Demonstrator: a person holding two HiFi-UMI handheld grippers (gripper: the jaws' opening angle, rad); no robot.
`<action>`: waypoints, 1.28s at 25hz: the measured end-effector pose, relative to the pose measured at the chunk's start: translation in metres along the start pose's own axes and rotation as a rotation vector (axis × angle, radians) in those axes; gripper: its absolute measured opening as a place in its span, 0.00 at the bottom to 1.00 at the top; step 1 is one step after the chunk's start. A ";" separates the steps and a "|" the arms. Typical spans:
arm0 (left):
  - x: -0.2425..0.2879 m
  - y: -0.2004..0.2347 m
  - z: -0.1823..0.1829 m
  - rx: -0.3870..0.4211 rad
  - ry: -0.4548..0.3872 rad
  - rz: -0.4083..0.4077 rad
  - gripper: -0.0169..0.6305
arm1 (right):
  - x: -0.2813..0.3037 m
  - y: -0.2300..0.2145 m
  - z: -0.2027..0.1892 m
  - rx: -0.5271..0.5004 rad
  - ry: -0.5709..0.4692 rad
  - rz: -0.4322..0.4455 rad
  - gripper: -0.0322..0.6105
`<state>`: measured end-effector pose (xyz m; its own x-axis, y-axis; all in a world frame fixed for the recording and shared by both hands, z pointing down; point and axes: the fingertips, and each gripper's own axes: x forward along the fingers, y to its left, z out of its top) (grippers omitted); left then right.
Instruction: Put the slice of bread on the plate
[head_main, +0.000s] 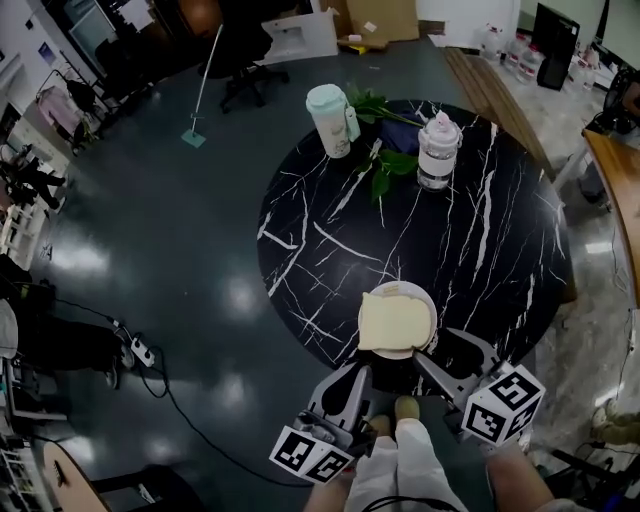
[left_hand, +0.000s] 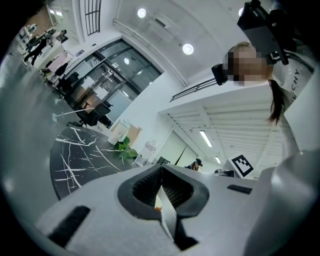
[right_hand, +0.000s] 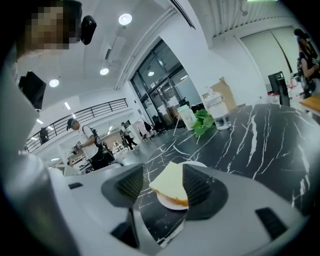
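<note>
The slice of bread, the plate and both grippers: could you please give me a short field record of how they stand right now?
slice of bread: lying flat on the plate
plate: white, at the near edge of the table
table: round, black with white veins
left gripper: jaws together, nothing held
right gripper: jaws apart, empty, pointing at the bread
far side: cup, jar, leaves

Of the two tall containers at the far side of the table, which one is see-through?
The jar at the head view's right, right of the leaves; the pale green cup on their other side is opaque.
</note>
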<state>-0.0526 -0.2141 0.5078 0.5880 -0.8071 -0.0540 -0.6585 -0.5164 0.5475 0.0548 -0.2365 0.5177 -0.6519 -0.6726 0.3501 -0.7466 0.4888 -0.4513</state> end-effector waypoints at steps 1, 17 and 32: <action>0.001 -0.002 0.003 0.004 0.000 -0.005 0.04 | -0.002 0.004 0.000 -0.001 0.003 0.006 0.42; -0.005 -0.041 0.039 0.035 0.064 -0.030 0.04 | -0.043 0.058 0.016 -0.014 0.053 0.064 0.22; 0.003 -0.067 0.071 0.077 0.060 -0.094 0.04 | -0.071 0.082 0.051 -0.052 -0.001 0.085 0.07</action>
<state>-0.0402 -0.2024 0.4116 0.6742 -0.7369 -0.0502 -0.6321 -0.6108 0.4768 0.0468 -0.1768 0.4134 -0.7130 -0.6280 0.3120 -0.6947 0.5720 -0.4362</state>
